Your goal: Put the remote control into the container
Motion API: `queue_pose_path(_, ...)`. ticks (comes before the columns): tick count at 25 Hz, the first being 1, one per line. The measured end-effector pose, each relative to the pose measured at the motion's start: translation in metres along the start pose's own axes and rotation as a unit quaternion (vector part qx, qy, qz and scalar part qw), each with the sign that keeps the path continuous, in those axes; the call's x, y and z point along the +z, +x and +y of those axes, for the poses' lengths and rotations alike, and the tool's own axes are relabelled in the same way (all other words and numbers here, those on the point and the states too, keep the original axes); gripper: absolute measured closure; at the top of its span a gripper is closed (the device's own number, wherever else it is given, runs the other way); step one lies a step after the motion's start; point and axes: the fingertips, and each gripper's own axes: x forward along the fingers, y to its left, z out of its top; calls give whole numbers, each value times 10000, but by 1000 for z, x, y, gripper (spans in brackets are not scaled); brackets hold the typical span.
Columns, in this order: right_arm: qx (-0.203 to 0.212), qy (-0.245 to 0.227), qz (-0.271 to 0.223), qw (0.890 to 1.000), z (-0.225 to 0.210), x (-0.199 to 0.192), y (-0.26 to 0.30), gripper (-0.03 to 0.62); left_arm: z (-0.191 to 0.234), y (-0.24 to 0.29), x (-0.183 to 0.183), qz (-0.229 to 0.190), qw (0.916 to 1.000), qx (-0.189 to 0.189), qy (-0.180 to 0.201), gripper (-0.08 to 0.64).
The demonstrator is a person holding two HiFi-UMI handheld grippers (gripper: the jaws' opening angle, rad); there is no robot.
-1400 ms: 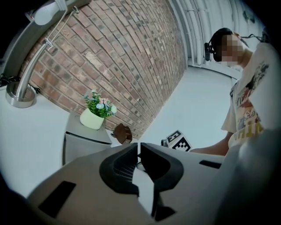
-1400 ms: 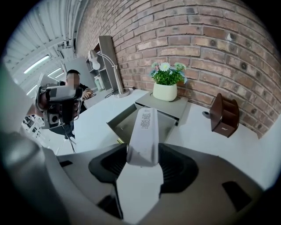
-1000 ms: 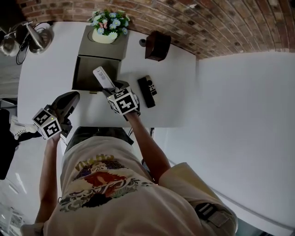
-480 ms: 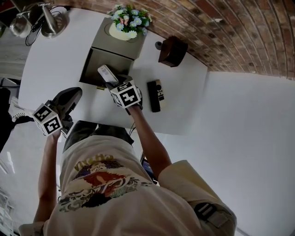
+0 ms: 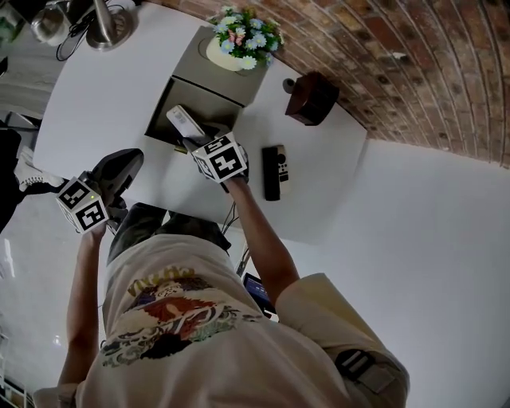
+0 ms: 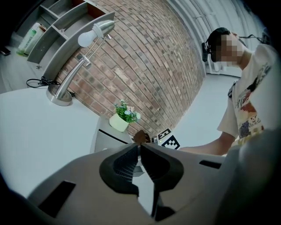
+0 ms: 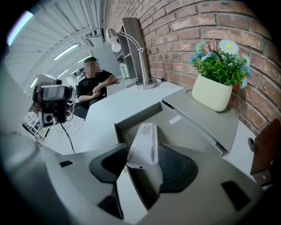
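A white remote control (image 5: 185,122) is clamped between the jaws of my right gripper (image 5: 197,142), its free end pointing forward over the open grey container (image 5: 209,118). In the right gripper view the remote (image 7: 145,143) sticks out tilted above the container's hollow (image 7: 184,127), with the right gripper (image 7: 142,165) shut on its near end. My left gripper (image 5: 119,171) hangs at the table's front left edge, its jaws (image 6: 139,154) shut on nothing.
A black remote (image 5: 272,171) and a smaller one (image 5: 284,163) lie right of the container. A flower pot (image 5: 237,44) stands on the container's lid, a brown box (image 5: 311,97) at back right, a desk lamp (image 5: 111,20) at back left. A person (image 7: 94,85) sits beyond the table.
The right gripper has carried the white remote a little farther over the container's opening. The left gripper has stayed at the table's front edge.
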Motion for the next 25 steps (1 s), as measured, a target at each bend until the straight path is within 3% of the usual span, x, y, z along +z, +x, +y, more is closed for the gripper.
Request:
queue_pose_path(15, 112, -333, 235, 9991, -5, -11, 28, 368, 17, -21, -7, -106, 9991, 357, -196, 555)
queue_pose_path(25, -68, -521, 254, 9983, -6, -11, 32, 367, 18, -25, -4, -96, 9994, 275, -186, 555)
